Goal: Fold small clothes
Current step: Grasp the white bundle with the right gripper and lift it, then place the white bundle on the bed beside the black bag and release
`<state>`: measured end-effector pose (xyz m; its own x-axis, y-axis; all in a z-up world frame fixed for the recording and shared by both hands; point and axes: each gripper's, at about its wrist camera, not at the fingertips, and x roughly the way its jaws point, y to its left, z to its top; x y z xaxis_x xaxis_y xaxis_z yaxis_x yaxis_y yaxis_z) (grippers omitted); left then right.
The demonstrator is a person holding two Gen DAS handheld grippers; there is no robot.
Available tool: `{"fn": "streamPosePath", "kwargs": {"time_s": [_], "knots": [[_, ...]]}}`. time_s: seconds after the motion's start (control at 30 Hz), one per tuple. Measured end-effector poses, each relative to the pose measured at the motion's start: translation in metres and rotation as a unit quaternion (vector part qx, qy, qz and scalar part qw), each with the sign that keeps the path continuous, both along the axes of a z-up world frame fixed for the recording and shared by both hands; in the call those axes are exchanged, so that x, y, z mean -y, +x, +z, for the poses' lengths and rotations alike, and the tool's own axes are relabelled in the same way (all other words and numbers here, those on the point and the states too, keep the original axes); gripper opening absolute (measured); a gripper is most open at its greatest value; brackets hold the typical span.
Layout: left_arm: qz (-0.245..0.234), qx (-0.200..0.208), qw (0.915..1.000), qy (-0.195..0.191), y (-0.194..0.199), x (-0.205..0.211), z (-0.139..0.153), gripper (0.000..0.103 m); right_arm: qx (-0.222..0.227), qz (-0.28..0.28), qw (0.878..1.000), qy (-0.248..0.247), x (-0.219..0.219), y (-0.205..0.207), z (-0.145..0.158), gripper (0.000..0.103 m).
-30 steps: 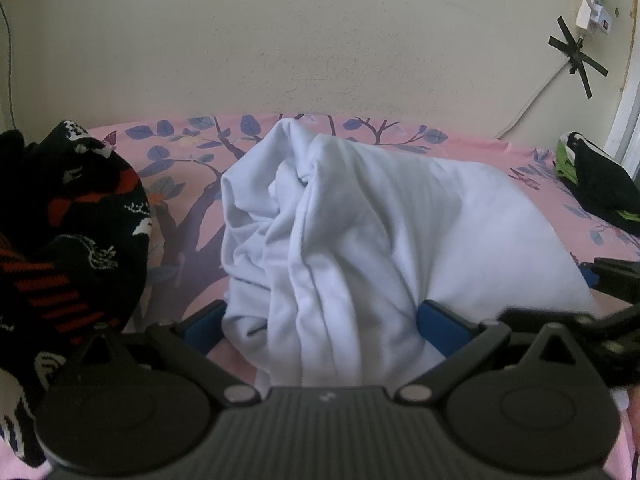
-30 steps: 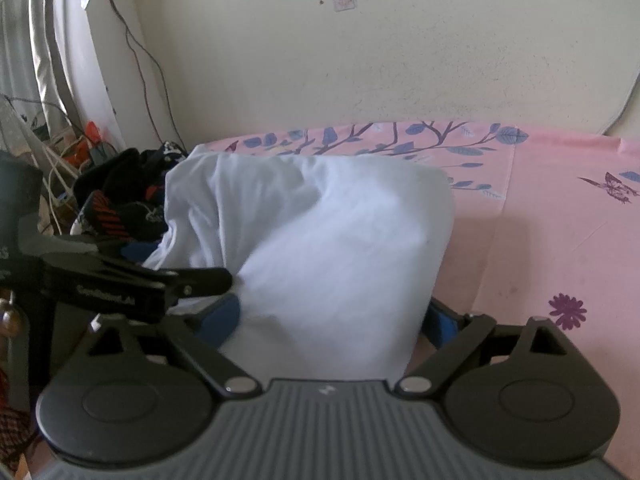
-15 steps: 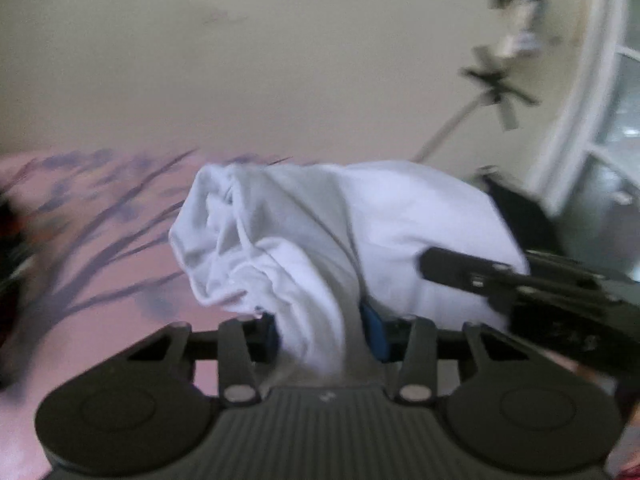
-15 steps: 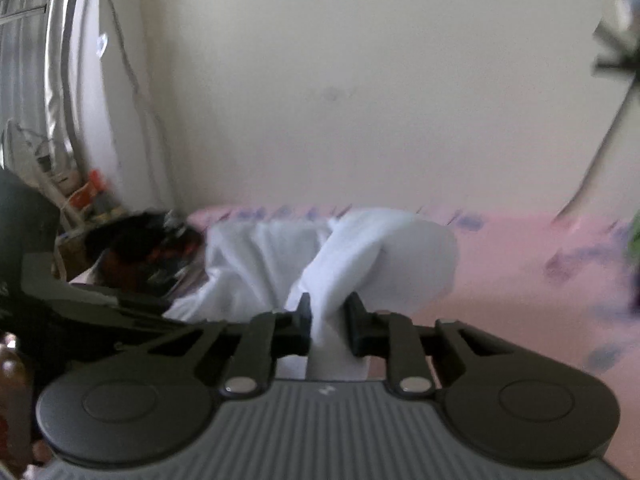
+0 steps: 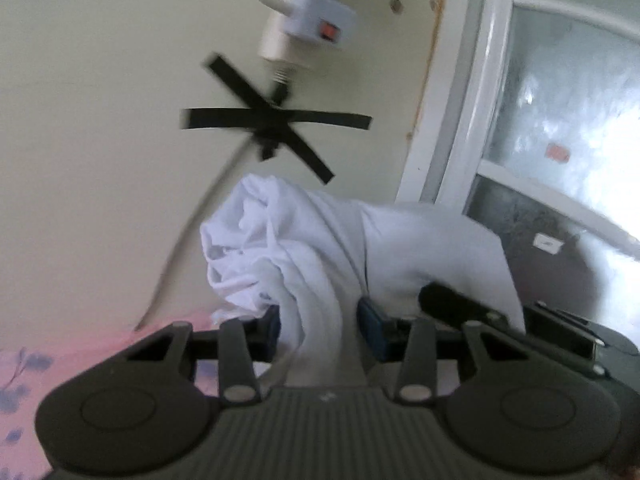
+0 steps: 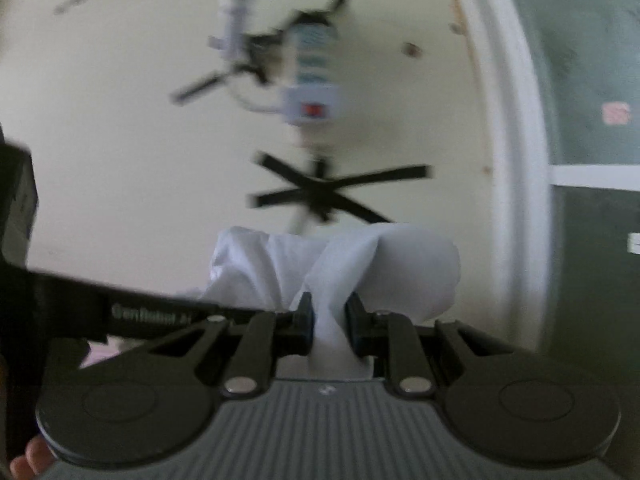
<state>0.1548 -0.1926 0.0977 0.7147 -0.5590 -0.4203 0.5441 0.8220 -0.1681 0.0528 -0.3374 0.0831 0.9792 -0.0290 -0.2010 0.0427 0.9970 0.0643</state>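
A crumpled white garment hangs bunched in the air in front of the wall. My left gripper is shut on a thick fold of it, its blue pads pressing the cloth from both sides. In the right wrist view the same white garment puffs out beyond my right gripper, which is shut on a narrow twist of cloth. The right gripper's black frame shows low right in the left wrist view. The left gripper's frame crosses the right wrist view at the left.
The wall is close ahead, with a cross of black tape over a white cable and a plug adapter above it. A white window frame stands at the right. The pink flowered bedsheet shows low left. A fingertip is at the bottom left.
Both grippers closed on the white garment and lifted it off the bed. They swung right toward the window; the dark clothes pile has left the view.
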Motion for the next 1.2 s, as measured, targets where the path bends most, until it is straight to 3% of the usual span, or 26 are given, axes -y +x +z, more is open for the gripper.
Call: {"fn": "streamPosePath", "kwargs": {"time_s": [0.07,0.13,0.17,0.2,0.23,0.27,0.33,0.43,0.57,0.77,0.83,1.1,1.2], "knots": [[0.016,0.000,0.9991,0.039,0.019,0.027,-0.018,0.051,-0.037,-0.047,0.998,-0.009,0.015,0.027,-0.019,0.013],[0.038,-0.028,0.9948,0.090,0.032,0.040,-0.043,0.053,-0.089,-0.091,0.992,-0.018,0.027,0.050,-0.040,0.038],[0.042,-0.039,0.9931,0.102,0.032,0.037,-0.052,0.053,-0.083,-0.101,0.991,-0.022,0.029,0.049,-0.045,0.044],[0.041,-0.043,0.9928,0.104,0.028,0.029,-0.060,0.056,-0.070,-0.102,0.992,-0.018,0.031,0.041,-0.044,0.063],[0.039,-0.038,0.9933,0.102,0.020,0.020,-0.064,0.060,-0.058,-0.104,0.993,-0.014,0.030,0.033,-0.042,0.071],[0.044,-0.031,0.9927,0.108,0.012,0.011,-0.067,0.067,-0.042,-0.105,0.994,-0.011,0.029,0.021,-0.039,0.070],[0.058,-0.016,0.9913,0.117,-0.009,-0.009,-0.070,0.070,-0.024,-0.099,0.995,-0.002,0.025,0.002,-0.031,0.070],[0.076,-0.011,0.9892,0.125,-0.048,-0.045,-0.076,0.078,-0.023,-0.047,0.998,0.039,0.006,-0.031,-0.025,0.072],[0.130,-0.015,0.9820,0.137,-0.105,-0.095,-0.094,0.086,-0.078,0.058,0.991,0.097,-0.034,-0.061,-0.041,0.073],[0.207,-0.043,0.9671,0.142,-0.160,-0.149,-0.115,0.098,-0.162,0.122,0.967,0.157,-0.098,-0.101,-0.076,0.074],[0.233,-0.050,0.9589,0.154,-0.176,-0.165,-0.118,0.100,-0.181,0.139,0.961,0.153,-0.121,-0.107,-0.086,0.074],[0.304,-0.056,0.9397,0.146,-0.218,-0.230,-0.115,0.103,-0.207,0.195,0.953,0.102,-0.196,-0.123,-0.096,0.074],[0.326,-0.062,0.9329,0.141,-0.220,-0.242,-0.115,0.103,-0.193,0.194,0.958,0.082,-0.211,-0.134,-0.093,0.075]]}}
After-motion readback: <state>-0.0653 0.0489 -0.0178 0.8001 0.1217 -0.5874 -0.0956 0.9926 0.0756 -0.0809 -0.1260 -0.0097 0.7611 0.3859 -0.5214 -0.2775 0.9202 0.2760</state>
